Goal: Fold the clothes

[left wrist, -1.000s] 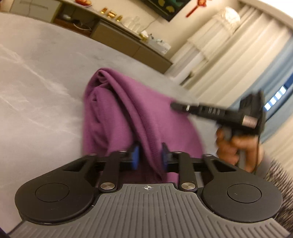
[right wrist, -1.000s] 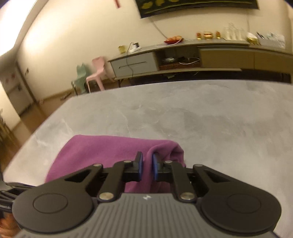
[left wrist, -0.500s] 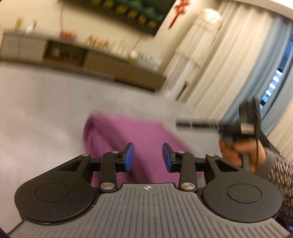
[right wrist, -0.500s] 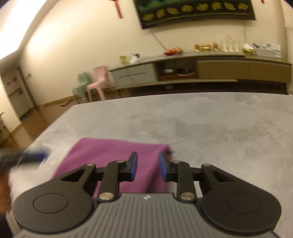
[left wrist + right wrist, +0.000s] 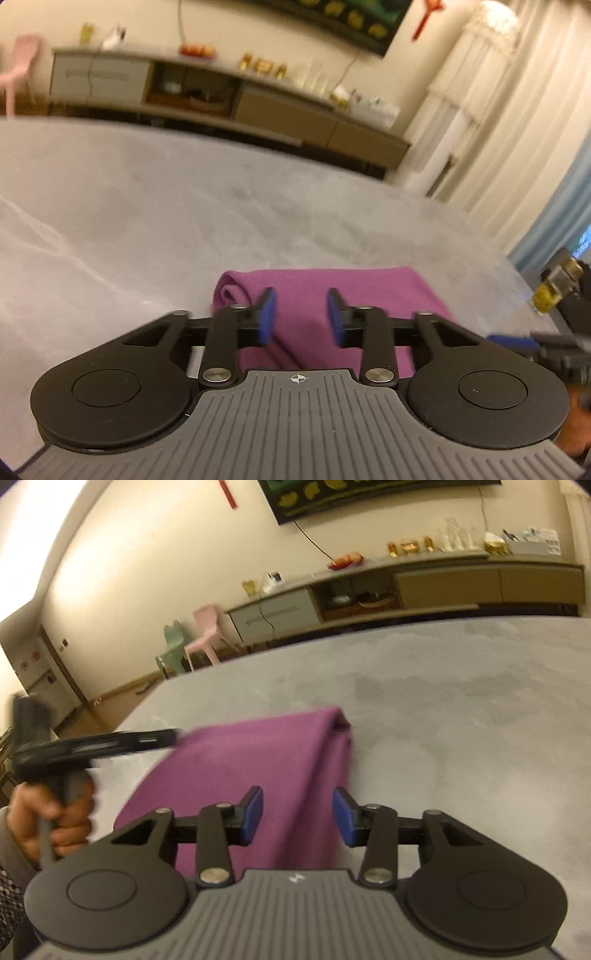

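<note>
A purple garment (image 5: 317,291) lies folded flat on the grey table (image 5: 147,206). In the right wrist view the purple garment (image 5: 251,760) spreads from the near edge to a folded corner at its far right. My left gripper (image 5: 301,315) hovers open above the cloth, nothing between its blue pads. My right gripper (image 5: 297,814) is open too, over the garment's near right part, holding nothing. The left gripper (image 5: 155,738) appears blurred at the cloth's left edge in the right wrist view, gripped by a hand (image 5: 48,812).
The grey marbled table (image 5: 461,709) stretches far beyond the cloth. A long sideboard (image 5: 221,99) with small items stands against the back wall. Pink and green chairs (image 5: 192,638) sit past the table's left end. Curtains (image 5: 517,129) hang at the right.
Both grippers let go of the garment and opened wide. They pulled back and levelled out, and the cloth now lies flat and folded on the table.
</note>
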A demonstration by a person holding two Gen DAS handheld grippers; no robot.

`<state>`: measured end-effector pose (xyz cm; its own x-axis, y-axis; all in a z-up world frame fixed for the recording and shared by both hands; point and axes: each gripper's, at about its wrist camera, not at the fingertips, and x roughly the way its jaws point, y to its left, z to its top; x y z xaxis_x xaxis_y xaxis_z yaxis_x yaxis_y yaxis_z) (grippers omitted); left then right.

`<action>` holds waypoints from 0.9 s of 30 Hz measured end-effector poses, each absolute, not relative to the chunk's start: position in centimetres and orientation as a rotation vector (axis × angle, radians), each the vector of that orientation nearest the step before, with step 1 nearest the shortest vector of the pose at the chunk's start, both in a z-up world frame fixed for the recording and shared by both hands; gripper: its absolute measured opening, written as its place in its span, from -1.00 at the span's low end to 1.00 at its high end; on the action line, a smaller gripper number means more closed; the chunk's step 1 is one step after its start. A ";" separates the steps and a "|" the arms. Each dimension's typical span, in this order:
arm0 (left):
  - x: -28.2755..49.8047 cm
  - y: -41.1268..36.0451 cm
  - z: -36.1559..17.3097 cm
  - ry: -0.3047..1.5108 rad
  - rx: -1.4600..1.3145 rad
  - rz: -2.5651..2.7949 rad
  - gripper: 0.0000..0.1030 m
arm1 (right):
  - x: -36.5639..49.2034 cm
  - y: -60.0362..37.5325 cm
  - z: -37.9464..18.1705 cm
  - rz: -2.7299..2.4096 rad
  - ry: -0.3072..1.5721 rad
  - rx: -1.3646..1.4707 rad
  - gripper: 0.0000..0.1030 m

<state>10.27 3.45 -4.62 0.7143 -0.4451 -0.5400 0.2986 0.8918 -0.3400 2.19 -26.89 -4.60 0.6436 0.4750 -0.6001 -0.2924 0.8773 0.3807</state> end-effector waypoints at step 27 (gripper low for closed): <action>1.4 2.0 -10.2 0.700 0.182 -0.552 -0.53 | 0.3 -24.6 -8.1 0.432 0.808 -0.058 -0.85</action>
